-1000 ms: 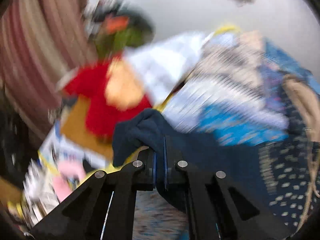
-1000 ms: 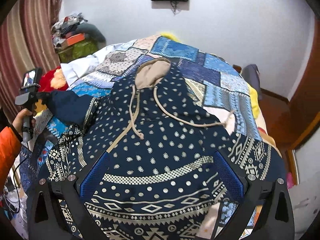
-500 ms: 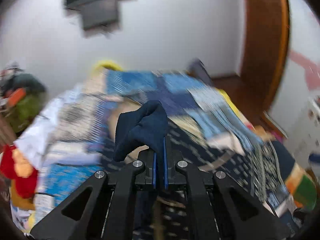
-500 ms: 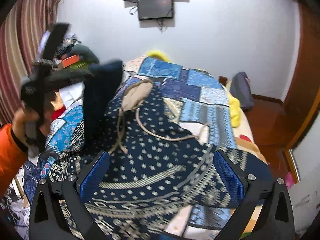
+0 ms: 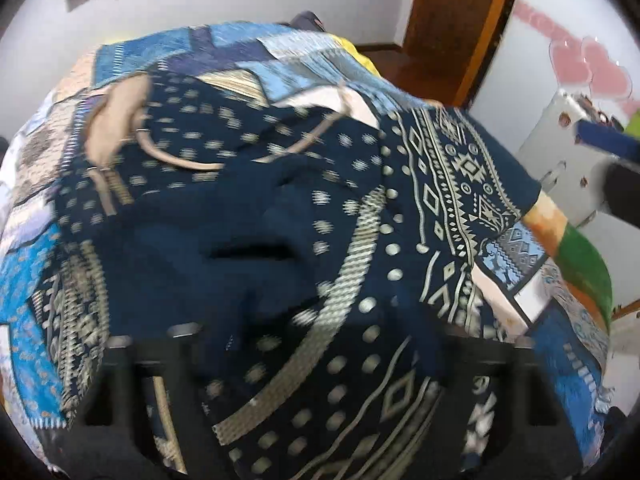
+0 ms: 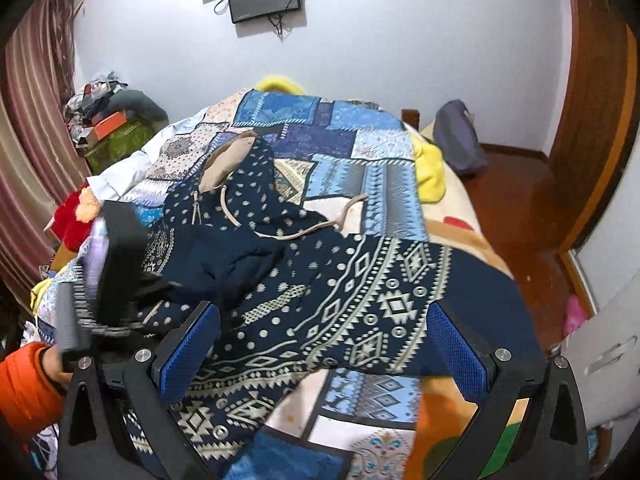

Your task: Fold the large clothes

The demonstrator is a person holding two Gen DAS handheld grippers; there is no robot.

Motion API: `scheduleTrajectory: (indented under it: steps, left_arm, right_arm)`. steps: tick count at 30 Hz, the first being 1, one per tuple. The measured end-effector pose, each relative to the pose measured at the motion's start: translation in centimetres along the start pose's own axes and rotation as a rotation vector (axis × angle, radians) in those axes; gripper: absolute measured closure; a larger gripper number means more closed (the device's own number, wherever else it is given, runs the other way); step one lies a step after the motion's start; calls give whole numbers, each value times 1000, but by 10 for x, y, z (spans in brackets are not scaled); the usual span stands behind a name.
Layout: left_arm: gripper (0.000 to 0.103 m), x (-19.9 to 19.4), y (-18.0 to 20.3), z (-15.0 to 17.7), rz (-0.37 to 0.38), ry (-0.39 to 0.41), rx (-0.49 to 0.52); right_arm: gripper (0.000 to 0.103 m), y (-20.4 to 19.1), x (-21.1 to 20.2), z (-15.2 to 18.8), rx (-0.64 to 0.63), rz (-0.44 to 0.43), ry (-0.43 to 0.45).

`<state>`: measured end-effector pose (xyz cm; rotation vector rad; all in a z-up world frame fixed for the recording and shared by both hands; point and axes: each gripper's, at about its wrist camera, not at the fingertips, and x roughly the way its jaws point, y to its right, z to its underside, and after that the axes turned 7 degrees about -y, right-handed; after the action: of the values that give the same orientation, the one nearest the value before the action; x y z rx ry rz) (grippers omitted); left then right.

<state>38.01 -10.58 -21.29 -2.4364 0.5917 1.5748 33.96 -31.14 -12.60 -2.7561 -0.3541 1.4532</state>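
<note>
A navy hoodie (image 6: 320, 280) with cream dots and geometric bands lies spread on the bed, tan-lined hood (image 6: 226, 160) at the far end. Its plain navy left sleeve cuff (image 6: 236, 264) lies folded across the chest; it also shows in the left wrist view (image 5: 224, 248). My left gripper (image 5: 316, 360) is open just above the hoodie body, blurred, with nothing between the fingers. It shows in the right wrist view (image 6: 116, 264) at the left. My right gripper (image 6: 320, 344) is open and empty above the hoodie's hem and right sleeve (image 6: 460, 280).
The bed has a blue patchwork quilt (image 6: 340, 140). A yellow cloth (image 6: 430, 168) and grey bag (image 6: 458, 140) lie at its right side. Red plush (image 6: 74, 216) and cluttered boxes (image 6: 108, 128) are at left by the curtain. A wooden door (image 6: 592, 120) stands right.
My left gripper carried the sleeve cuff from the left side across onto the hoodie's chest, then opened and let it go. My right gripper stayed open, shifting slightly.
</note>
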Motion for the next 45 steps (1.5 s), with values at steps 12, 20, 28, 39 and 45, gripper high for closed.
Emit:
scheduleTrajectory:
  steps: [12,20,28,39,45]
  left_arm:
    - [10,-5,-184,90,-303,-72,-373]
    - [7,53,-233,113,-270,-182,-513]
    - [5,58,-222,117,-324,-124,-478]
    - [2,60,-227,116,-357,-116,-474]
    - [3,34,-217,94,-357,-153,-478]
  right_arm:
    - [0,-61,91,-31,-71,-50,-150]
    - [0,-121,187,-48,-276,49,-334]
    - [0,-93,191,-51,-330,270,-271]
    - [0,29,110,-28,-71,311,-218]
    - [0,97,53,-13,106,257,-176]
